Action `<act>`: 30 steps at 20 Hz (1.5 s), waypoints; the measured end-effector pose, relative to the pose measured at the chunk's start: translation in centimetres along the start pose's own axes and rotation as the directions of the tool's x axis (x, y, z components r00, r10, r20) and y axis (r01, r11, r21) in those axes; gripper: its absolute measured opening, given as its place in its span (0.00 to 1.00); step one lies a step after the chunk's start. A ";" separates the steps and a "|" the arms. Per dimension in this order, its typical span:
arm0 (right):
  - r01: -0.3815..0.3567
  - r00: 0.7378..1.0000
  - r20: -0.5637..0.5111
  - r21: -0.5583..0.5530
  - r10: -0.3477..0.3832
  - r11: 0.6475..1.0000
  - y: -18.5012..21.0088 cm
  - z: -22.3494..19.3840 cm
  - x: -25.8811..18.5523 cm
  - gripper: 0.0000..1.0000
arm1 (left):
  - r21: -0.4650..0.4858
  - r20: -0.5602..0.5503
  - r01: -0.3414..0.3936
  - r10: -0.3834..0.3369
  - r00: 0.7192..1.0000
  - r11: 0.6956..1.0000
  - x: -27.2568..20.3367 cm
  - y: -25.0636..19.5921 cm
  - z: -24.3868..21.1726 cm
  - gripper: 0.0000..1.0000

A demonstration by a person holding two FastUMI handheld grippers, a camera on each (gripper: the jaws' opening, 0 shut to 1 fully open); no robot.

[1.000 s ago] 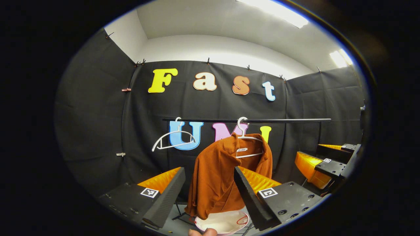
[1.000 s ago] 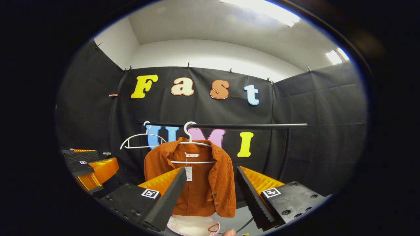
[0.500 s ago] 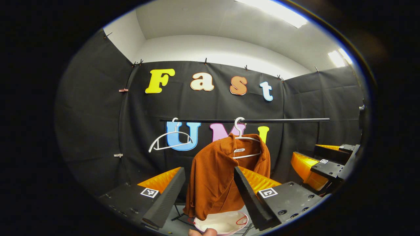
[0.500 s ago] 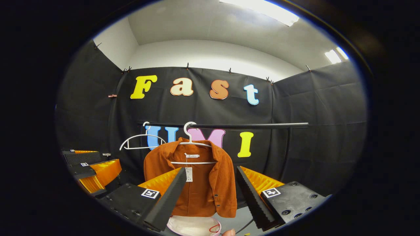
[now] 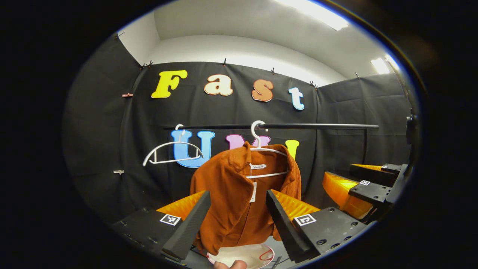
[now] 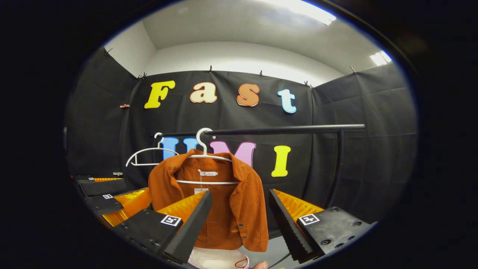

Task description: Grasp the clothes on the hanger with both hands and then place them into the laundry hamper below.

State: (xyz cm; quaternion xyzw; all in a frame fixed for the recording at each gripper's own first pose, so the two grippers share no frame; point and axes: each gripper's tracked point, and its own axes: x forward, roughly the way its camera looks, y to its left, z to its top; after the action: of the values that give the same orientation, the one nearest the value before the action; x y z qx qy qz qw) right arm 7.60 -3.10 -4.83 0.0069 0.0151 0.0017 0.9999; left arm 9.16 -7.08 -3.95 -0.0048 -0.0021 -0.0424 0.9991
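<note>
The rust-orange shirt (image 6: 209, 201) hangs on a white hanger (image 6: 205, 157) from the black rail (image 6: 283, 130), straight above the pale laundry hamper (image 6: 218, 258), which sits at six o'clock. Both the left tool (image 5: 236, 220) and the right tool (image 6: 239, 224) are released, spread wide, holding nothing. A good grasp, I'd say, means each tool pinching a shoulder, then lifting the cloth clear of the hanger; the collar's far side is hard to see. An empty hanger (image 5: 170, 153) hangs at nine o'clock.
</note>
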 end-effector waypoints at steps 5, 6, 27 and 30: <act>-0.016 0.999 -0.031 0.000 0.016 1.000 -2.0 -2.3 3.6 0.99 | 0.026 -0.016 -0.078 0.079 0.997 0.997 6.5 -0.2 -2.9 0.94; -0.020 0.999 -0.035 0.001 0.020 1.000 -2.1 -2.6 4.3 0.98 | 0.035 -0.026 -0.091 0.092 0.995 0.995 7.8 -0.2 -3.6 0.95; -0.106 0.986 -0.113 0.120 0.119 0.987 2.5 -10.4 17.5 0.99 | 0.011 -0.109 -0.154 0.154 0.982 0.988 15.3 4.1 -7.4 0.05; -0.115 0.979 -0.150 0.157 0.139 0.981 2.7 -11.9 19.0 0.80 | 0.029 -0.110 -0.173 0.175 0.978 0.985 15.4 4.5 -7.4 0.05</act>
State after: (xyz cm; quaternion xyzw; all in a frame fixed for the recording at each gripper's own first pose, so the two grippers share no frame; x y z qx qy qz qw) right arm 26.18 -0.15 -17.29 0.0814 0.0949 0.0650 0.9900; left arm 24.94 -3.95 -11.30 0.0072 0.0539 0.0450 0.9975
